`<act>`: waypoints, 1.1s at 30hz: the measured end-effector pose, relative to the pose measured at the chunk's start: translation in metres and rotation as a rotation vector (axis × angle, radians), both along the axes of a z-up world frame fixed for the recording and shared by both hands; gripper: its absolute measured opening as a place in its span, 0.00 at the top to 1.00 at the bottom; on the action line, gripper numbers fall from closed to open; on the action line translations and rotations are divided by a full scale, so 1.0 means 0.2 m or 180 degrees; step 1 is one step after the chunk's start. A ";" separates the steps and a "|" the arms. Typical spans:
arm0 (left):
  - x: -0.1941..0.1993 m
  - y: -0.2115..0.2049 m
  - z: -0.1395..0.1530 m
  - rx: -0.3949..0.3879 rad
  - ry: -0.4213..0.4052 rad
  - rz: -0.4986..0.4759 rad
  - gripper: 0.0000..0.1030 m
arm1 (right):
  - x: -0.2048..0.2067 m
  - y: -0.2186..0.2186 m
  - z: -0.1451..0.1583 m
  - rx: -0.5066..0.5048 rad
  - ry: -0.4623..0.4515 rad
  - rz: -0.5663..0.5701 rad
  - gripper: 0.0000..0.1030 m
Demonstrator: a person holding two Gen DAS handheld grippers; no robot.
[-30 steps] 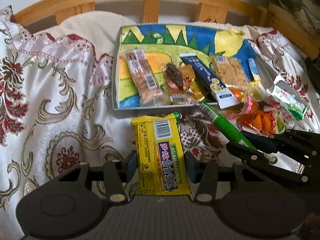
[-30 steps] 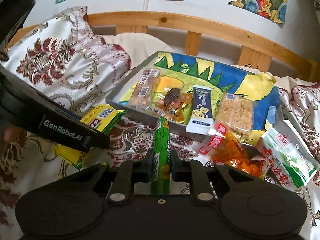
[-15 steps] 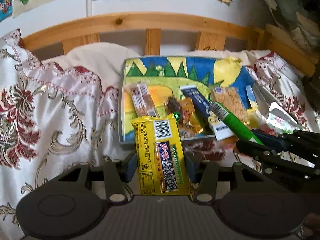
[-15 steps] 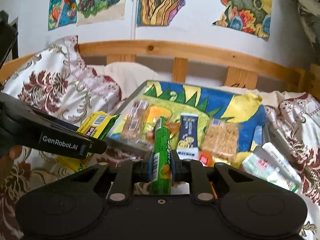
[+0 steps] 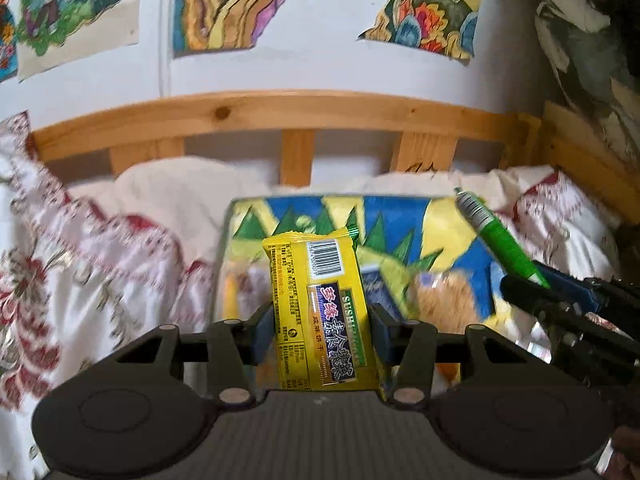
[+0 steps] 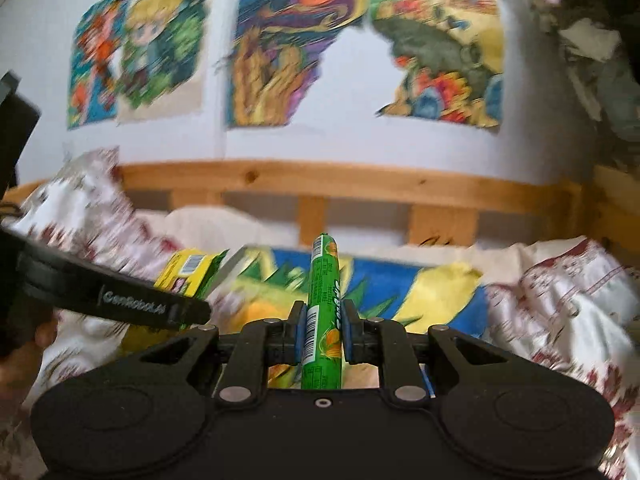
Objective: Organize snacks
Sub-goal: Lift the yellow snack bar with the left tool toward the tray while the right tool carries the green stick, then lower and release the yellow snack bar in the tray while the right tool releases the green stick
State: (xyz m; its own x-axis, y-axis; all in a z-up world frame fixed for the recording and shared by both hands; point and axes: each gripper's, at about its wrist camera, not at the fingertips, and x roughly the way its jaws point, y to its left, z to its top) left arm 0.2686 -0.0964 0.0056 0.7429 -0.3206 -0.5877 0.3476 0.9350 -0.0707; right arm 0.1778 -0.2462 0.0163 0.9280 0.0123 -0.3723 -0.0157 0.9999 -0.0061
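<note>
Both grippers have lifted since a sec ago. The left gripper (image 5: pixel 322 332) is clamped on the flat yellow foil biscuit packet (image 5: pixel 320 312), the right gripper (image 6: pixel 322 334) on the green stick-shaped snack tube (image 6: pixel 322 320). Both snacks now hang above the shallow painted tray (image 5: pixel 400 208) w/ other snacks, probably ready for placing.

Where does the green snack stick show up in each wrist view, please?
Left wrist: green snack stick at right, angled, held by the right gripper.
Right wrist: stick upright at centre, clamped between the pads.
Shared landmark: wooden bed rail behind the painted tray.
</note>
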 end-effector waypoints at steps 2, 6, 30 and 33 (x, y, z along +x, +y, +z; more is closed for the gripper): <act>0.05 -0.07 0.01 -0.0016 -0.0012 -0.0022 0.47 | 0.06 -0.09 0.01 0.0043 -0.0051 -0.0107 0.82; 0.12 -0.20 0.01 0.0027 -0.0013 -0.0077 0.47 | 0.17 -0.28 0.02 0.0177 -0.0059 -0.0350 0.82; 0.40 -0.68 -0.21 0.0038 0.0520 -0.0369 0.47 | 0.45 -0.81 -0.21 0.0972 0.0664 -0.0515 0.82; 0.39 -0.71 -0.25 0.0087 0.0536 -0.0412 0.47 | 0.46 -0.82 -0.24 0.0903 0.0708 -0.0459 0.82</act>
